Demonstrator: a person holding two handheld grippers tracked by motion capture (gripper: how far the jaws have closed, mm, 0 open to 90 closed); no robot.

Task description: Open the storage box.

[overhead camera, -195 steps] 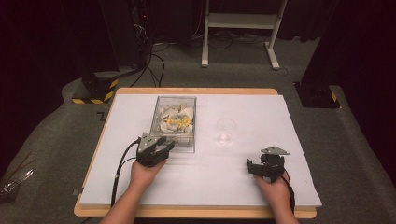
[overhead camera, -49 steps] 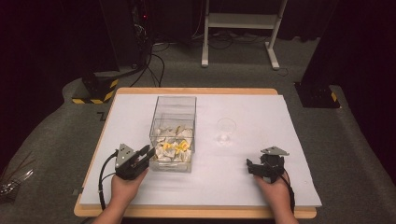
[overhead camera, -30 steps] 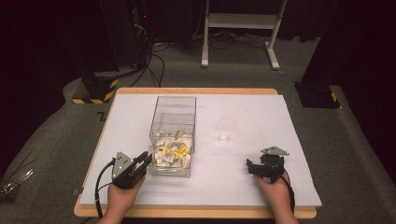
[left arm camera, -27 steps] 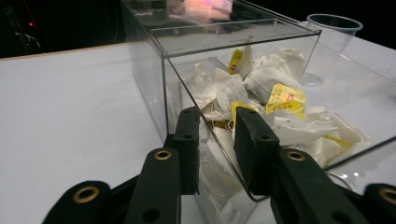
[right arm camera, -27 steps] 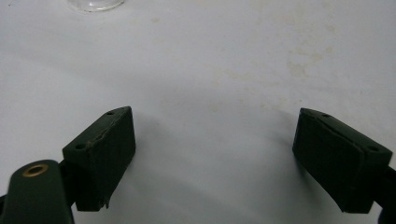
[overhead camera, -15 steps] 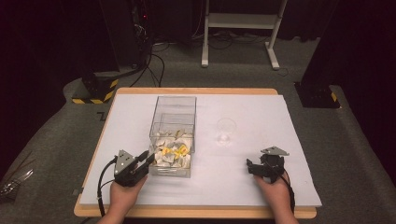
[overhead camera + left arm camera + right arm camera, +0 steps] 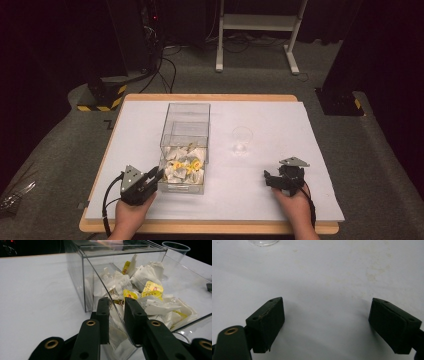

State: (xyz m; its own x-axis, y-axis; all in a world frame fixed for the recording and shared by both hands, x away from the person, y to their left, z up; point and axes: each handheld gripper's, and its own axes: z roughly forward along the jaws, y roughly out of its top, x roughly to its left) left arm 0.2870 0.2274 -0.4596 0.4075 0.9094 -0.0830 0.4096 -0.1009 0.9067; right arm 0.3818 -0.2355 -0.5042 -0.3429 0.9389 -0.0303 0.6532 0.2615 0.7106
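The clear hard-walled box, rectangular and half full of crumpled white and yellow tea-bag sachets, stands left of the desk's middle, reaching toward the near edge. The left gripper pinches the box's thin near-left wall between its matte black jaws. The right gripper rests wide and empty near the near-right corner, a clear plastic cup beyond it.

My left tongs are black, with flat blocky jaws, small screw holes and brass-ringed rivets on the arms. My right tongs carry a grey three-cornered plate and trail a black cable.
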